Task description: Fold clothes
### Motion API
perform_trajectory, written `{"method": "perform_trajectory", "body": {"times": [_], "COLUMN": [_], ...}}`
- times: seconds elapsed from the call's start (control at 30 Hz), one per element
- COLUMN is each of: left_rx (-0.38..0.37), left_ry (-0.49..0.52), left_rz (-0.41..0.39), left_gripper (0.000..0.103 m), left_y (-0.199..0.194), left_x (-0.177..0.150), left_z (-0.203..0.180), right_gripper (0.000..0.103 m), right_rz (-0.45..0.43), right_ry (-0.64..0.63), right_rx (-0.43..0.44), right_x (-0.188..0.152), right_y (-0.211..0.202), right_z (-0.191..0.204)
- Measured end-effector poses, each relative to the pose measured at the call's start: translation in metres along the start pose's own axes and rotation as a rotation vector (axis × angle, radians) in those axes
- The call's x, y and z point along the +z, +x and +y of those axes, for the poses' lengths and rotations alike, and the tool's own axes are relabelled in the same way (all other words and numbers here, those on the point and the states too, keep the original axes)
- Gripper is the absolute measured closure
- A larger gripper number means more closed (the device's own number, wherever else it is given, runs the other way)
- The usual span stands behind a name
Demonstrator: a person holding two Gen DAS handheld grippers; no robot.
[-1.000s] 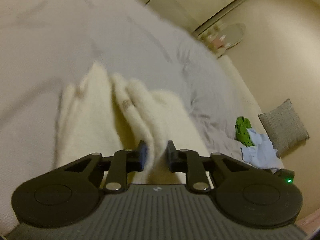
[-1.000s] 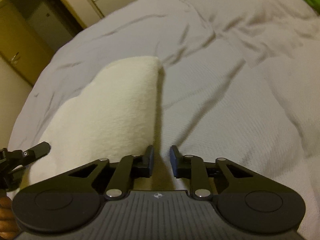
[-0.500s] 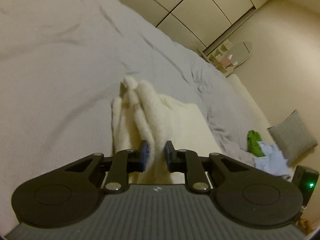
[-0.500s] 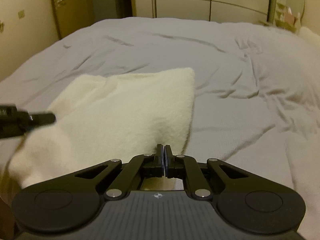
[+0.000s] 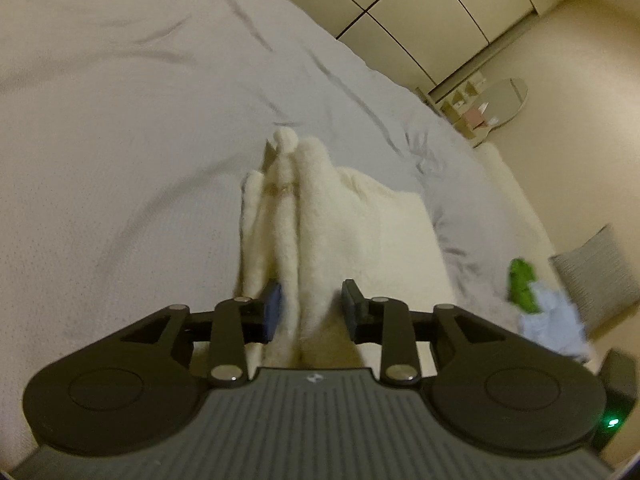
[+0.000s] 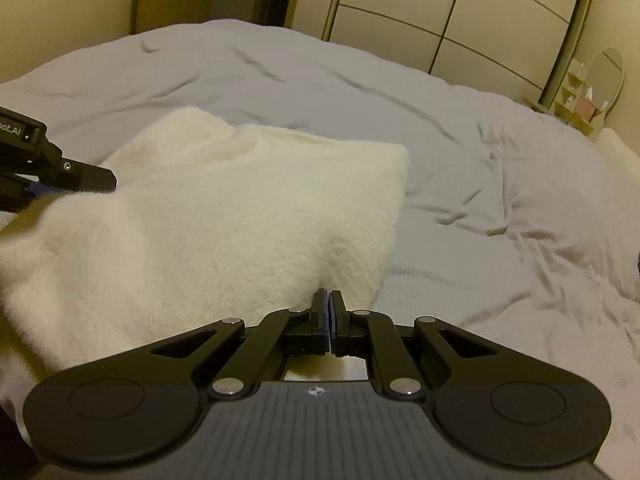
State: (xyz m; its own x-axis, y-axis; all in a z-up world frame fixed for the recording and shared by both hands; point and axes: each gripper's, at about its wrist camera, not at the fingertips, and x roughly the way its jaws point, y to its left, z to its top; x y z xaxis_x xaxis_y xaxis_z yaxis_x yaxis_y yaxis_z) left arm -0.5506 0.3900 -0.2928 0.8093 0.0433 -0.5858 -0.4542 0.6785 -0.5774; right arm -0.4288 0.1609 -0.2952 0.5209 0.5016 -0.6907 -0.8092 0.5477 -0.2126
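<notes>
Garment [image 6: 224,216] was mid-fold on the bed [image 6: 480,184] — your right tool [image 6: 329,300] pinched its near edge, left tool [image 5: 310,308] gaped around bunched layers; next needed a regrip.

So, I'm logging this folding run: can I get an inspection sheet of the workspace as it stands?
Surface: bed with a wrinkled grey cover.
Job's things: cream fleece garment, bunched in folds at the left tongs' end.
Clutter: green cloth and pale blue cloth at the bed's far edge, by a grey cushion.
Grippers: left tongs open, with garment folds between the fingers; right tongs shut on the garment's near edge.
Cables: nothing seen.
Surroundings: panelled wardrobe doors, oval mirror over a small shelf.
</notes>
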Motion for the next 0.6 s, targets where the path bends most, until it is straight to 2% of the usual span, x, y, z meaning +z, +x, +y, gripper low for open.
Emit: {"method": "perform_trajectory", "body": {"times": [0.03,0.1,0.27,0.37,0.4,0.47,0.53,0.6], "left_rx": [0.006,0.024,0.052,0.069,0.075,0.086,0.096,0.101], "left_ry": [0.004,0.039,0.064,0.079,0.084,0.094,0.104,0.107], "left_rz": [-0.002,-0.015,-0.019,-0.021,-0.022,-0.023,-0.024,-0.026], "left_gripper": [0.084,0.089,0.088,0.086,0.085,0.085,0.085,0.085], "left_y": [0.0,-0.006,-0.002,0.001,0.002,0.003,0.005,0.002], "left_x": [-0.001,-0.002,-0.005,-0.006,-0.007,-0.008,-0.009,-0.01], "left_z": [-0.003,-0.01,-0.009,-0.008,-0.008,-0.007,-0.006,-0.007], "right_gripper": [0.092,0.092,0.092,0.092,0.092,0.092,0.064,0.063], "right_rz": [0.001,0.001,-0.045,-0.067,-0.072,-0.07,-0.046,-0.031], "right_ry": [-0.013,-0.033,-0.08,-0.032,0.024,0.257,0.541,0.748], "right_rx": [-0.013,-0.028,-0.029,0.019,0.067,0.229,0.381,0.467], "right_x": [0.0,0.001,-0.003,-0.006,-0.005,-0.01,-0.028,-0.052], "right_y": [0.001,-0.001,-0.002,-0.001,-0.003,-0.008,-0.01,-0.012], "right_z": [0.003,0.007,0.015,0.005,-0.008,-0.054,-0.105,-0.139]}}
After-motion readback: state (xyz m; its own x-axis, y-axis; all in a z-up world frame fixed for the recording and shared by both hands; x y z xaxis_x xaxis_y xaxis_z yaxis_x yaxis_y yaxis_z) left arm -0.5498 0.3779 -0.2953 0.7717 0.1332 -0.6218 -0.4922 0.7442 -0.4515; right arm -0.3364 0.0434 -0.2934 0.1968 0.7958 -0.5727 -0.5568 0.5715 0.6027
